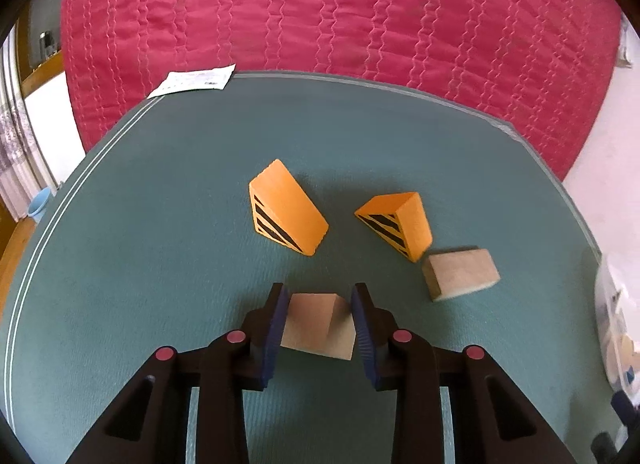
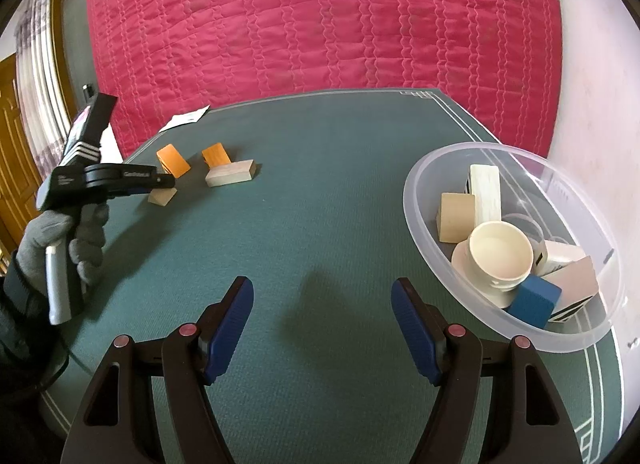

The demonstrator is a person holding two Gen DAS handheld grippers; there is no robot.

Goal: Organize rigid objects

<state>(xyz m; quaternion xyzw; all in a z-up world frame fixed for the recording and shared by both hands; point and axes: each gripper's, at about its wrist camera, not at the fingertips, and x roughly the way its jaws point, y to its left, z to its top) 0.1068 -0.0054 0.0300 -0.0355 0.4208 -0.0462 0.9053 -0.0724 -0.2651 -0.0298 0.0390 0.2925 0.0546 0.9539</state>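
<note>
My left gripper is shut on a small tan wooden wedge that rests on the green table mat; both blue pads press its sides. Just beyond it lie two orange wedges with black stripes and a tan rectangular block. In the right wrist view the left gripper and the wedge sit at the far left, held by a grey-gloved hand. My right gripper is open over bare mat with nothing between its fingers.
A clear plastic bowl at the right holds a cream cup, a blue block and several pale blocks. A paper slip lies at the mat's far edge. A red quilted cover rises behind the table.
</note>
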